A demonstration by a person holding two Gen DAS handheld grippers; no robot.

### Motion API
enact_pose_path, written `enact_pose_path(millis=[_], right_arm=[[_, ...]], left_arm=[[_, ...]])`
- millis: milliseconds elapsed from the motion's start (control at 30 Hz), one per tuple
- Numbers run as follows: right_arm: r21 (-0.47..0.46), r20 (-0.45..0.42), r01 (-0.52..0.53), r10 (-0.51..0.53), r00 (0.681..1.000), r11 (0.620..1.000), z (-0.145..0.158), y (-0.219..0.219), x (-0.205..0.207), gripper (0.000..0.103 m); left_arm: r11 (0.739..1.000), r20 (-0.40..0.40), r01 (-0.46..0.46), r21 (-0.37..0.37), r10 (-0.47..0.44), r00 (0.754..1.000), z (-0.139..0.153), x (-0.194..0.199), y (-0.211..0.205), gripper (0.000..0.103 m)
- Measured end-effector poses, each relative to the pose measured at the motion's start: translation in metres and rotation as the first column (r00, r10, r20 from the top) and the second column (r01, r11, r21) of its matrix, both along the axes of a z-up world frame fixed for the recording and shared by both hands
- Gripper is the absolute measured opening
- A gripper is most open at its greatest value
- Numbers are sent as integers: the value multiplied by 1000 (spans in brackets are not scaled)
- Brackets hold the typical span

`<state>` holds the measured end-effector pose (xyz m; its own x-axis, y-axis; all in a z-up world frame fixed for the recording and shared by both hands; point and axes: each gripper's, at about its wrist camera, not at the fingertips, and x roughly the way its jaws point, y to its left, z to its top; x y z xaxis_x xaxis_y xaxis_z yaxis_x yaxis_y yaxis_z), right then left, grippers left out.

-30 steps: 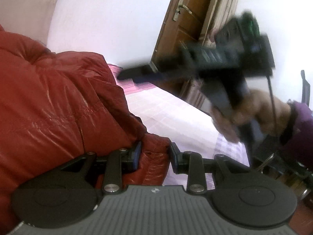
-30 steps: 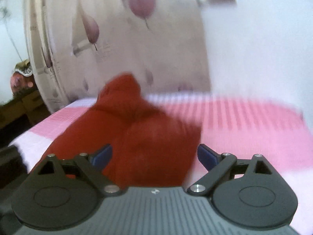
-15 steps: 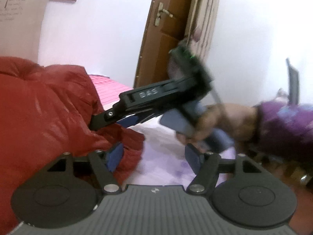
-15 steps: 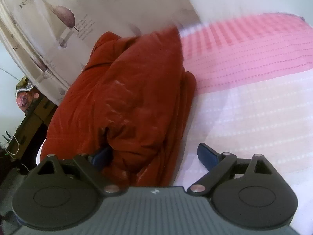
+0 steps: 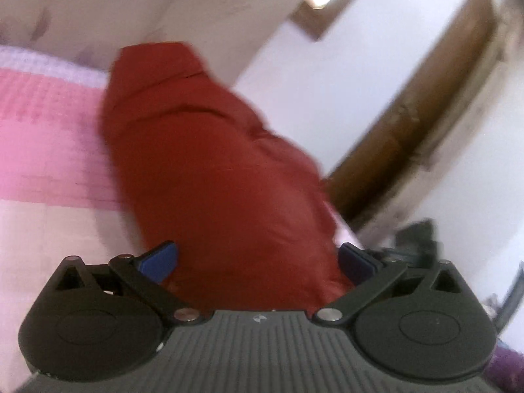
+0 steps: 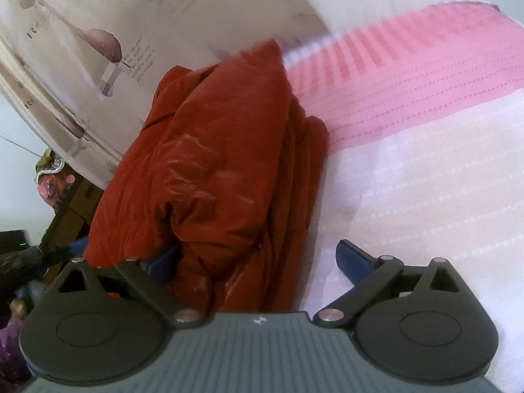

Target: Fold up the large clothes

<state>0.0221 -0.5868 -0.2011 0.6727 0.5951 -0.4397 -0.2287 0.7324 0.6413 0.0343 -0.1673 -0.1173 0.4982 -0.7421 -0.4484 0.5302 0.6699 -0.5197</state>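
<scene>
A shiny red padded jacket (image 5: 213, 170) lies bunched and folded on a pink and white bedspread (image 5: 42, 137). My left gripper (image 5: 258, 262) hangs over the jacket's near end. Its jaws are opening wide, the red cloth shows between them, and the blue pads (image 5: 160, 260) do not press on it. In the right wrist view the jacket (image 6: 209, 163) lies in thick folds. My right gripper (image 6: 258, 260) is low at the jacket's near end with its jaws opening. Its left pad (image 6: 163, 262) is against a fold and its right pad stands over bare bedspread (image 6: 425, 180).
A curtain (image 6: 82, 32) printed with purple shapes hangs behind the bed. A brown wooden door (image 5: 409, 124) stands in a white wall at the right of the left wrist view. Dark furniture and clutter (image 6: 55, 203) sit at the bed's left side.
My left gripper let go of the jacket's edge, spread its jaws wide and swung away, so the jacket is now seen from farther off. My right gripper sank toward the jacket and rolled.
</scene>
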Motion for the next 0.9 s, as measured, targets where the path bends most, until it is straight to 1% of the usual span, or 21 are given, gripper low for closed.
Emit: enact_pose_path(millis=[67,133,267,367,433,533,600,733,833,900], right_arm=[[14,0,4,-4,1000,1000,0,0,-1,101],[32,4,0,0,1000,999,0,1,-2,101],[51,10,-14,13,1000,999,0,3,3,102],[90,23,-24,22,999,996,0,2,6,102],[138,33,-31,27,999,990,-1,0,8,103],[175,22,-37,33,999,984,-5,2,15,103],[200,9,-56,55,998,978,-9,6,22,103],[164,10,-84,84,996,983,-10,11,32,103],[120,25,-106,103,994,987,-9,15,33,103],[111,35,-107,104,994,988,-11,16,30,103]], left_arm=[[1000,-28,3,21,-3,1000,-7,12,-2,103],[999,-35,-8,49,9,999,-14,20,-8,103],[999,-66,4,39,-1,998,-21,34,-11,103],[1000,-109,24,21,-21,994,-18,44,-10,103],[1000,-133,19,7,-18,991,-20,50,-10,103],[1000,-153,15,14,-12,988,-22,55,-11,103],[1000,-152,13,20,-9,988,-22,54,-12,103],[998,-152,4,68,6,988,-18,53,-19,103],[993,-139,-9,114,24,990,-15,51,-24,103],[990,-127,-19,143,37,991,-14,48,-28,103]])
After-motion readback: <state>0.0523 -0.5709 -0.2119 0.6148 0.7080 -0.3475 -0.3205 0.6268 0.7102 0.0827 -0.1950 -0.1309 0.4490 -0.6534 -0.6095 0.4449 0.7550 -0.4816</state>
